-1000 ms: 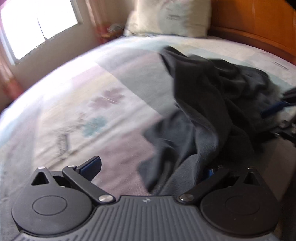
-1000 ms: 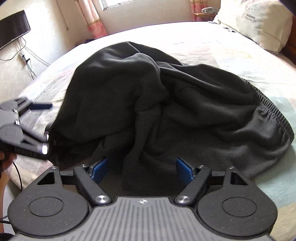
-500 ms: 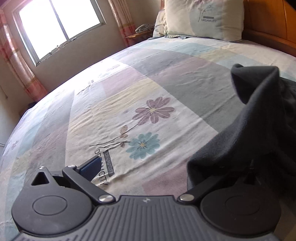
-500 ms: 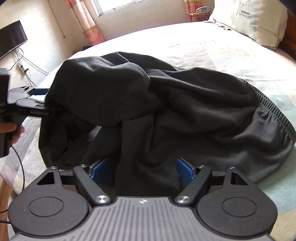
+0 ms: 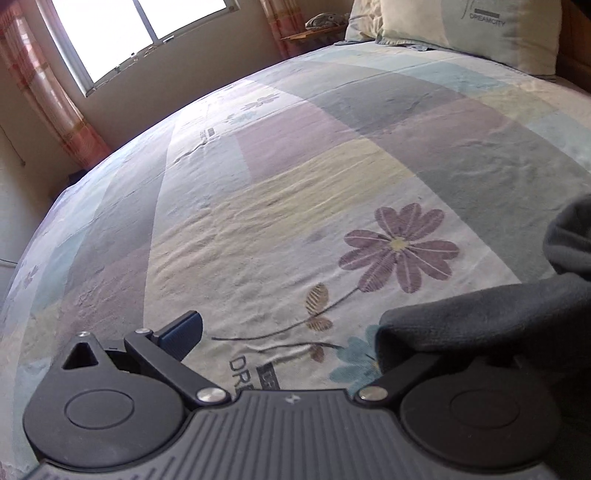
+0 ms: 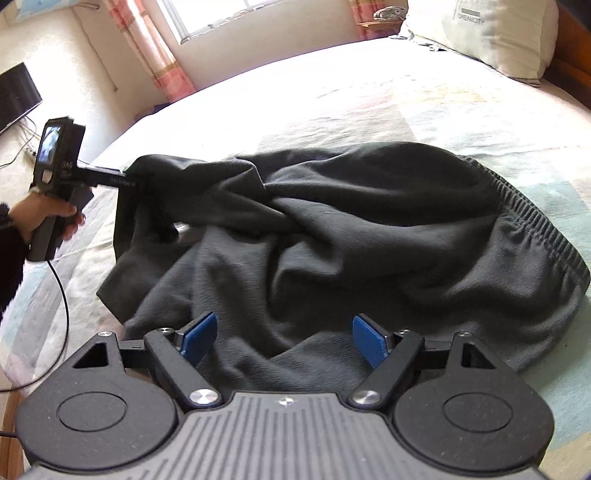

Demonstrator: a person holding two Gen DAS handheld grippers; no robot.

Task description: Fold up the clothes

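One dark garment [image 6: 369,240], two pillows [image 5: 472,29], two hand-held grippers [image 6: 284,341].

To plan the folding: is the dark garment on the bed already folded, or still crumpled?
Still crumpled. The dark garment lies bunched in irregular wrinkles on the bed, one edge lifted at the left claw.

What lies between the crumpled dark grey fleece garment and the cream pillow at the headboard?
Only bare patchwork bedsheet lies between the dark grey fleece garment and the cream pillow, seen from the right wrist.

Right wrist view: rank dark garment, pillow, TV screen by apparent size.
1. dark garment, fills mid-frame
2. pillow, cropped at the top edge
3. TV screen, cropped at the left edge

Pillow and TV sit farther back, so true sizes stay unsure.
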